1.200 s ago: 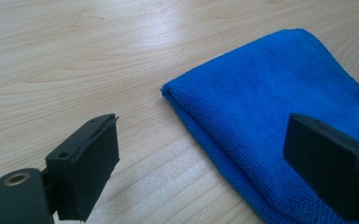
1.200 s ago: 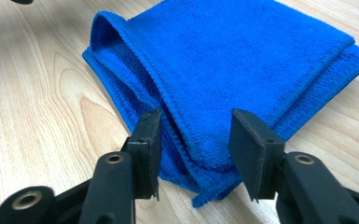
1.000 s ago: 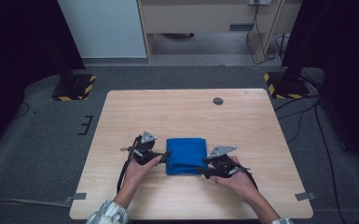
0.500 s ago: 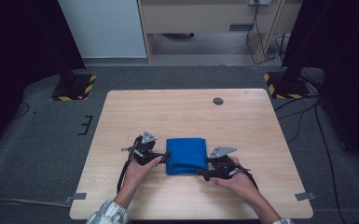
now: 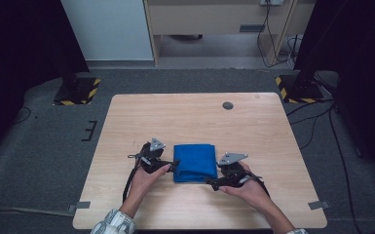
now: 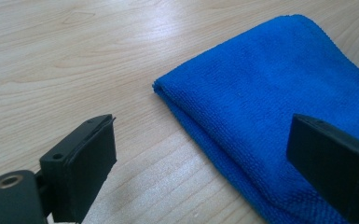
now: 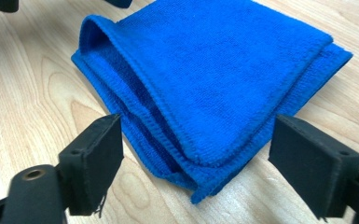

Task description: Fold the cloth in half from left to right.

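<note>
High view: a folded blue cloth (image 5: 194, 162) lies flat on the wooden table (image 5: 195, 117), near the person's edge. Left gripper (image 5: 171, 166) and right gripper (image 5: 211, 183) flank it, jaws spread; the right's have just been opening, seemingly clear of the cloth's corner.

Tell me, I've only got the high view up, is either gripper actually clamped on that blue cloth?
Observer: No. In its own view the right gripper has jaws wide apart, just opened, with a cloth corner lying between them unpinched.
Operator: And the left one?
Observer: The left gripper is open too; one jaw sits over bare table, the other over the blue cloth.
Operator: Is the cloth folded neatly?
Observer: Folded in layers, but the right gripper view shows the stitched edges gaping apart along one side.
</note>
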Available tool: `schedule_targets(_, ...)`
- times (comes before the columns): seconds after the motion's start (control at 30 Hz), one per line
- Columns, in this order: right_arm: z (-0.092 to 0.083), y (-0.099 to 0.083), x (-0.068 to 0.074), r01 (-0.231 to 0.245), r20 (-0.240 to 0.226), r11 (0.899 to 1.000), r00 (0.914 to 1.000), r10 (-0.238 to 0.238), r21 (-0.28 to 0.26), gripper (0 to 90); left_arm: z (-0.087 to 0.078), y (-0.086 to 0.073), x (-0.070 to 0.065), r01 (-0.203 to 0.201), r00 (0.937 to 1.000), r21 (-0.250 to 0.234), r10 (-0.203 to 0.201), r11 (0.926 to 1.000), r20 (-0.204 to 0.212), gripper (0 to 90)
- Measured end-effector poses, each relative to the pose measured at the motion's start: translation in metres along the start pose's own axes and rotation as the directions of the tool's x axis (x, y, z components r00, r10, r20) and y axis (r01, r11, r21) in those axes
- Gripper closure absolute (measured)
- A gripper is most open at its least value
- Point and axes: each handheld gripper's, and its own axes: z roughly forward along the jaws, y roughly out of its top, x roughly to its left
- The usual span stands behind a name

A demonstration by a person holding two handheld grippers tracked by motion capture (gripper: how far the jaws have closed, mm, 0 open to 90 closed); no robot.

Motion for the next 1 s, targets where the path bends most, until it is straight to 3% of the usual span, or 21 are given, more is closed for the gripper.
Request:
schedule_targets(0.23, -0.002, 0.002, 0.0, 0.02, 0.002, 1.0, 0.9998, -0.02, -0.021, 9.9, 0.002, 0.0, -0.002, -0.011, 0.9999, 0.011, 0.011, 0.9999, -0.006, 6.3)
schedule_targets(0.67, -0.011, 0.013, -0.008, -0.032, 0.008, 0.997, 0.9994, 0.032, -0.072, 4.8, 0.001, 0.001, -0.002, -0.026, 0.9995, 0.011, 0.027, 0.9996, -0.018, 6.0)
schedule_targets(1.0, -0.019, 0.018, -0.022, -0.053, 0.06, 0.994, 0.9964, 0.059, -0.095, 5.0, -0.002, 0.002, 0.002, -0.032, 0.9987, 0.003, 0.032, 0.9995, -0.039, 6.0)
